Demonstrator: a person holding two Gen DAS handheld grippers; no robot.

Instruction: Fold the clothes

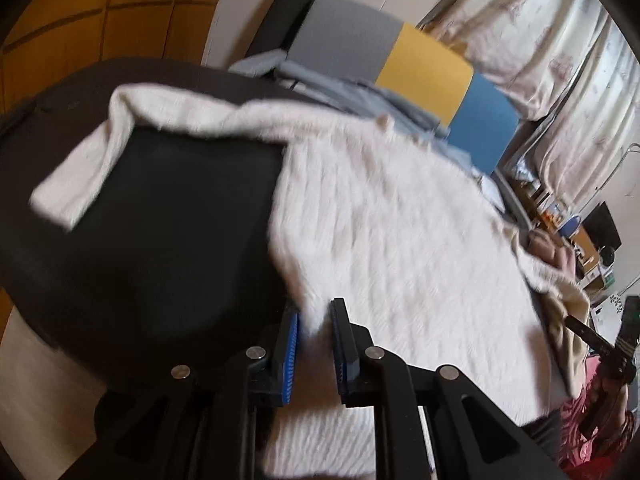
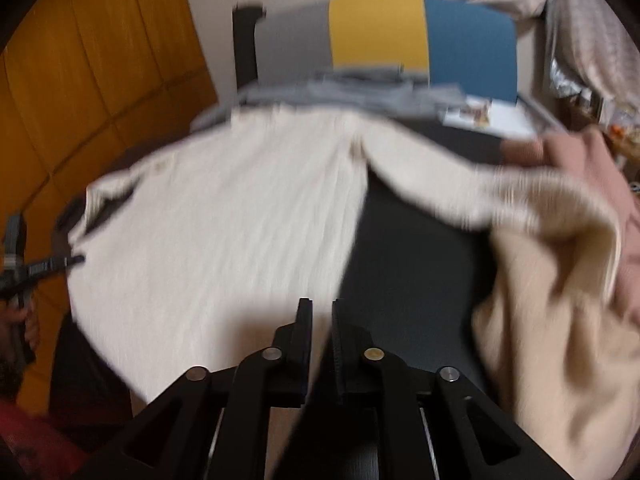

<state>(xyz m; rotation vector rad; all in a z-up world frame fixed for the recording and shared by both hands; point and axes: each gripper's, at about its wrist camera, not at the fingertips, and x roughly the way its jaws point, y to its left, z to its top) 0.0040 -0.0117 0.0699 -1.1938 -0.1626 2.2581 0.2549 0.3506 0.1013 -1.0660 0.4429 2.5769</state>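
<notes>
Firstly, in the left wrist view, the left gripper (image 1: pixel 314 320) points down over a dark table (image 1: pixel 160 240), with its jaws drawn close together on the hem corner of a cream knitted sweater (image 1: pixel 380 220); the fabric passes between the blue pads (image 1: pixel 292 344) and is pinched there. The sweater lies spread across the table, its body running away from the gripper and one sleeve (image 1: pixel 92 148) bent over the dark surface on the left of the picture. Beyond the sweater lies a pile of grey-blue garments (image 1: pixel 352 92), and behind that stands a chair back in grey, yellow and blue panels (image 1: pixel 424 68). Pale curtains (image 1: pixel 560 40) fill the upper right. At the right edge the right gripper (image 1: pixel 600 344) appears small and dark beside a bunched beige cloth (image 1: pixel 560 320); its jaw state cannot be read from here. In the right wrist view, the right gripper (image 2: pixel 320 320) shows its jaws nearly closed, with a narrow gap between them; the picture is blurred, and the sweater (image 2: pixel 220 220) hem edge appears to run into that gap. The sweater body lies flat to the left, its other sleeve (image 2: pixel 432 168) reaching right toward the beige cloth (image 2: pixel 552 300). The left gripper (image 2: pixel 60 264) sits at the sweater's far left edge, with a hand (image 2: pixel 20 320) on its handle. An orange wooden panel (image 2: pixel 100 80) covers the left background.
</notes>
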